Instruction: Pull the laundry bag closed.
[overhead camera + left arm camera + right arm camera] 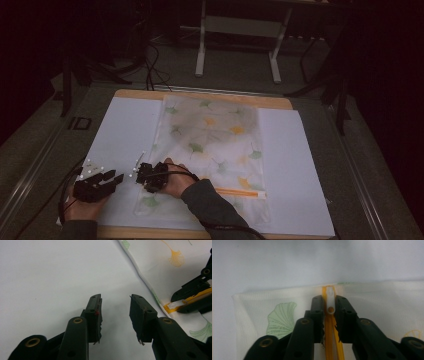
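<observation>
Your right gripper lies low over the pouch, jaws pinching the zipper pull; left gripper rests open on the worktop.

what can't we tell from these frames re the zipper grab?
- Right claw: pads flank the white zipper pull; contact too fine to judge in the right gripper view.
- High view: the hand covers the yellow zipper end.
- Left gripper view: pouch cut off by the frame edge; left claw open.

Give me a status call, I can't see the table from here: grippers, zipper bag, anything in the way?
Left gripper open over bare white sheet. Right gripper jaws flank white zipper pull at mesh bag edge, grip unclear. Nothing blocking.
</observation>
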`<state>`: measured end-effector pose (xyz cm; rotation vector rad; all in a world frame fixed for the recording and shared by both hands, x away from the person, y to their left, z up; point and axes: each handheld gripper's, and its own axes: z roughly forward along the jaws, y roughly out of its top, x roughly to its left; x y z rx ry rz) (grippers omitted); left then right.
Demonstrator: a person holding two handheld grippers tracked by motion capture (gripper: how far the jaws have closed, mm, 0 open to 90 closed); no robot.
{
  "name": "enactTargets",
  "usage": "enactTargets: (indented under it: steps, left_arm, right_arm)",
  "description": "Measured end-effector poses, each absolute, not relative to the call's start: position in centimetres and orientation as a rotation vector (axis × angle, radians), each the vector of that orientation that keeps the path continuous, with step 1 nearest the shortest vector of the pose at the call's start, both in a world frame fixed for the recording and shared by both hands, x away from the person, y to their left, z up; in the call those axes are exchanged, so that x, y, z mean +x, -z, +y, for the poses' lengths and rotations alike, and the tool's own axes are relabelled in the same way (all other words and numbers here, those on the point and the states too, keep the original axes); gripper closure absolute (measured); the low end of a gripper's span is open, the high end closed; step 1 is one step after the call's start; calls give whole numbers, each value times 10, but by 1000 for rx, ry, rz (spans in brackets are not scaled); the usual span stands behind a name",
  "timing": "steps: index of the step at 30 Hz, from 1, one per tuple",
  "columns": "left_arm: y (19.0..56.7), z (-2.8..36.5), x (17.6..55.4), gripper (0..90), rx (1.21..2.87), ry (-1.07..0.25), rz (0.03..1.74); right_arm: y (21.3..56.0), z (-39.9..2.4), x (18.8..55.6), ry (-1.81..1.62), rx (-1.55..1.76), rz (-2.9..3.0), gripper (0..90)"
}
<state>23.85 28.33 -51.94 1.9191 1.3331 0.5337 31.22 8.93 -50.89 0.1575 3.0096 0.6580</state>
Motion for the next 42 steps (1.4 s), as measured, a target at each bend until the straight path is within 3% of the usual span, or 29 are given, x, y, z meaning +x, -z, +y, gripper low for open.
enactTargets:
  steps: [24,42]
  left_arm:
    - [515,277,236,621,1935,-473,1286]
    - [514,269,238,615,1953,-269,1225]
  right_arm:
    - [502,90,311,-589,103,3013,843]
    - [497,84,309,-632,103,2998,844]
